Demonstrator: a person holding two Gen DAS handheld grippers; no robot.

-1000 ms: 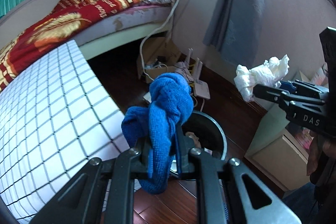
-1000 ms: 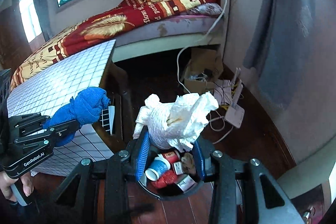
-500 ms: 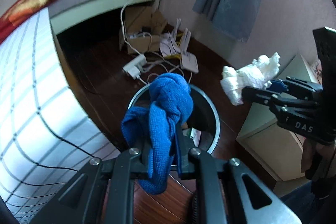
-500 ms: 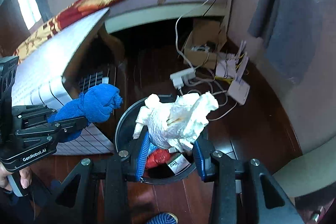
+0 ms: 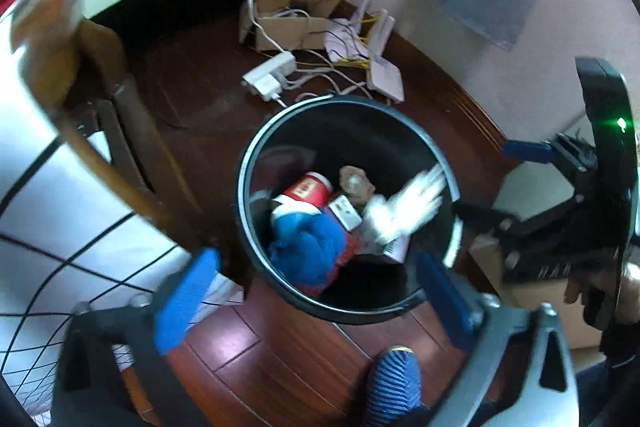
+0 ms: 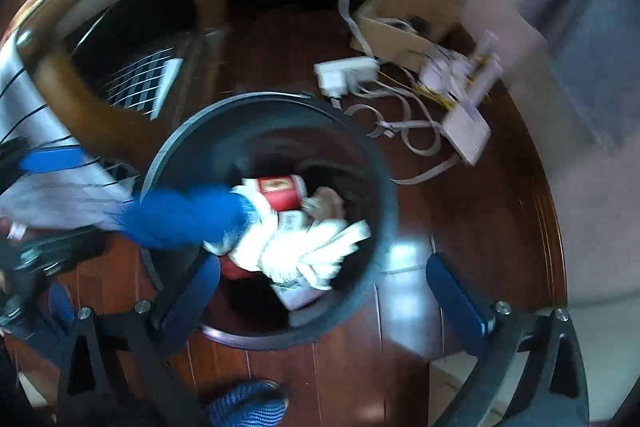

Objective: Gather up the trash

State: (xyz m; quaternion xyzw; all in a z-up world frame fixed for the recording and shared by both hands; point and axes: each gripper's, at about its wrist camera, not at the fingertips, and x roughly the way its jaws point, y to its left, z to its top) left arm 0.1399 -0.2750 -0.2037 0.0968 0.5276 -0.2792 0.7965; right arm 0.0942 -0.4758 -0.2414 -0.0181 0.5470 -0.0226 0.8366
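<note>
A round black trash bin (image 5: 256, 147) stands on the dark wood floor; it also shows in the right wrist view (image 6: 384, 187). A blue cloth (image 5: 308, 247) and a crumpled white tissue (image 5: 404, 211) are falling into it, blurred, onto a red can (image 5: 308, 189) and cartons. The cloth (image 6: 184, 215) and tissue (image 6: 304, 247) also show in the right wrist view. My left gripper (image 5: 316, 303) is open and empty above the bin's near rim. My right gripper (image 6: 324, 295) is open and empty above the bin; it also shows at the right in the left wrist view (image 5: 532, 163).
A table with a white checked cloth (image 5: 60, 227) and a wooden leg stands left of the bin. A power strip (image 5: 268, 75), cables, a white router (image 5: 384, 79) and a cardboard box (image 5: 288, 15) lie behind it by the wall. A blue slipper (image 5: 392, 383) is near the bin.
Both grippers tilted down over the bin and opened. The blue cloth left the left gripper and the white tissue left the right gripper; both are dropping into the bin.
</note>
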